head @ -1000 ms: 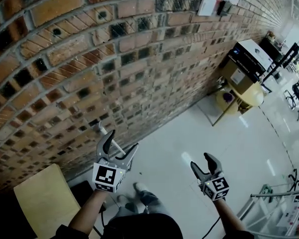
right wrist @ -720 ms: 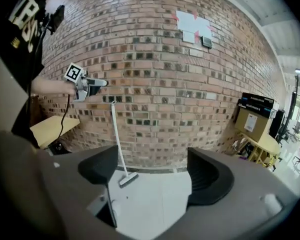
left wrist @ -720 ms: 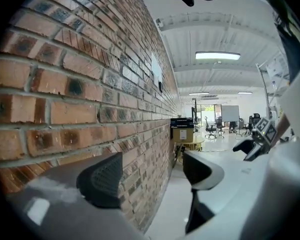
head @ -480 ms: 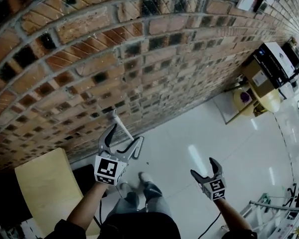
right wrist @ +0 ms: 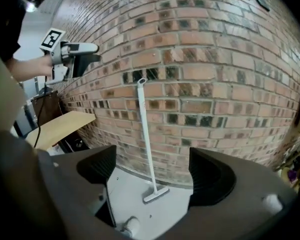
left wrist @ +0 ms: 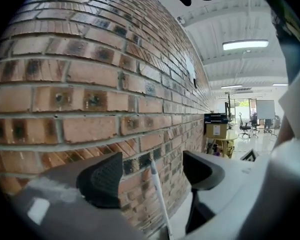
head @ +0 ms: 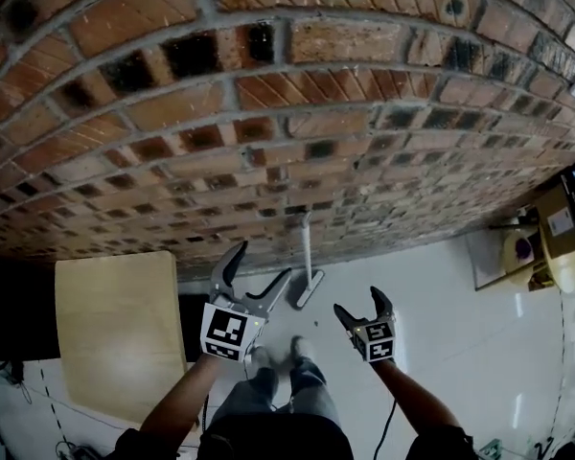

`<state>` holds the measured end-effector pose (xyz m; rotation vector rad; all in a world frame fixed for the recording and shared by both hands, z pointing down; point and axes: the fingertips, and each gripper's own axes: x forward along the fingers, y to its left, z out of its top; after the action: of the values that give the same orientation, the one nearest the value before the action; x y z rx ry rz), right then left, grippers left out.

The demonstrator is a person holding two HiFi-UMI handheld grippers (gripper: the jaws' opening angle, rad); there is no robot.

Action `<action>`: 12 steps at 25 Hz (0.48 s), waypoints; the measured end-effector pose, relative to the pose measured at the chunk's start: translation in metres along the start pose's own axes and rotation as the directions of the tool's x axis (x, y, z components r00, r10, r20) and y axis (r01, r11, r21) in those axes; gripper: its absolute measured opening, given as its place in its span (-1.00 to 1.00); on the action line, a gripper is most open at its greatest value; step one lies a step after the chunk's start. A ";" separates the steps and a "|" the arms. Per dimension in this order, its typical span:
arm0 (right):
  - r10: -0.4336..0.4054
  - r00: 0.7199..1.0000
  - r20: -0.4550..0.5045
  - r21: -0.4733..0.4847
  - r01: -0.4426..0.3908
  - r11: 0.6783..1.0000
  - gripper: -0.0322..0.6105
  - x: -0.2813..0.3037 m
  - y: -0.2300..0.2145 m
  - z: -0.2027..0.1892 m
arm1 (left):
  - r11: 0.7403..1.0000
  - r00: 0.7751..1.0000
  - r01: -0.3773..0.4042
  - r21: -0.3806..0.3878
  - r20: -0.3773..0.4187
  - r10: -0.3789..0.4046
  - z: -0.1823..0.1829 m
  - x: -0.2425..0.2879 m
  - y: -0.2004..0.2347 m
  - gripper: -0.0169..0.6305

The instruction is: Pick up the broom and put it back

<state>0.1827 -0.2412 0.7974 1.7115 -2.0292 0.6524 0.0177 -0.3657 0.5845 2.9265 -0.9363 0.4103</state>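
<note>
Fingers (right wrist: 210,176) of R gripper (right wrist: 152,171) are standing wide apart, having just been opening, and are gripping nothing. In its own view the broom (right wrist: 146,134) is showing between the jaws but well beyond them, no contact. In head view R gripper (head: 360,305) is hanging over the floor (head: 441,305), pointing toward the wall (head: 268,113).

L gripper (left wrist: 152,176): jaws are also gaping, released, nothing clamped. Broom handle (left wrist: 157,194) is showing in the gap but out past the pads, untouched. Right gripper view is confirming this: L gripper (right wrist: 72,54) is being held up high, apart from the handle top.

Broom (head: 307,257) is standing near upright against the brick wall, head resting on the floor at the wall base, handle top leaning on the bricks. It is lying ahead of both grippers, approx. between them in head view. L gripper (head: 262,264) is sitting just left of the broom head.

Pale board (head: 115,324) is lying to the left, clear of the broom.
</note>
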 end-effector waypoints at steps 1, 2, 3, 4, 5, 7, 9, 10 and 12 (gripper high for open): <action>0.017 1.000 -0.011 0.001 -0.017 1.000 0.50 0.020 0.006 0.003 | 1.000 1.000 -0.026 -0.007 0.000 0.026 -0.001 -0.007 0.008 0.23; 0.029 0.999 -0.022 0.000 -0.029 1.000 0.50 0.039 0.012 0.005 | 0.999 0.999 -0.052 -0.015 -0.001 0.052 -0.003 -0.014 0.015 0.23; 0.034 0.999 -0.034 -0.001 -0.034 0.999 0.50 0.056 0.015 0.006 | 0.997 0.997 -0.074 -0.021 -0.003 0.074 -0.004 -0.020 0.021 0.23; 0.032 0.998 -0.048 0.002 -0.032 0.999 0.50 0.071 0.017 0.006 | 0.996 0.996 -0.089 -0.027 -0.004 0.089 -0.005 -0.026 0.026 0.23; 0.027 0.998 -0.064 0.007 -0.027 1.000 0.50 0.084 0.019 0.006 | 0.995 0.995 -0.099 -0.035 -0.005 0.099 -0.006 -0.031 0.031 0.23; 0.030 0.995 -0.097 0.005 -0.030 1.000 0.50 0.110 0.024 0.009 | 0.991 0.993 -0.122 -0.053 -0.007 0.122 -0.009 -0.039 0.040 0.23; 0.052 0.991 -0.122 -0.014 -0.055 0.998 0.49 0.139 0.033 0.020 | 0.986 0.987 -0.158 -0.061 -0.010 0.157 -0.011 -0.047 0.051 0.23; 0.060 0.990 -0.129 -0.026 -0.064 0.998 0.48 0.152 0.036 0.027 | 0.983 0.985 -0.173 -0.061 -0.012 0.172 -0.011 -0.050 0.055 0.23; 0.061 0.988 -0.143 -0.046 -0.069 0.997 0.44 0.175 0.038 0.039 | 0.979 0.981 -0.195 -0.067 -0.016 0.194 -0.014 -0.055 0.060 0.23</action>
<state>0.1159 -0.3978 0.8640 1.5315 -1.9926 0.7162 -0.0637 -0.3821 0.5810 2.7792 -1.2158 0.3916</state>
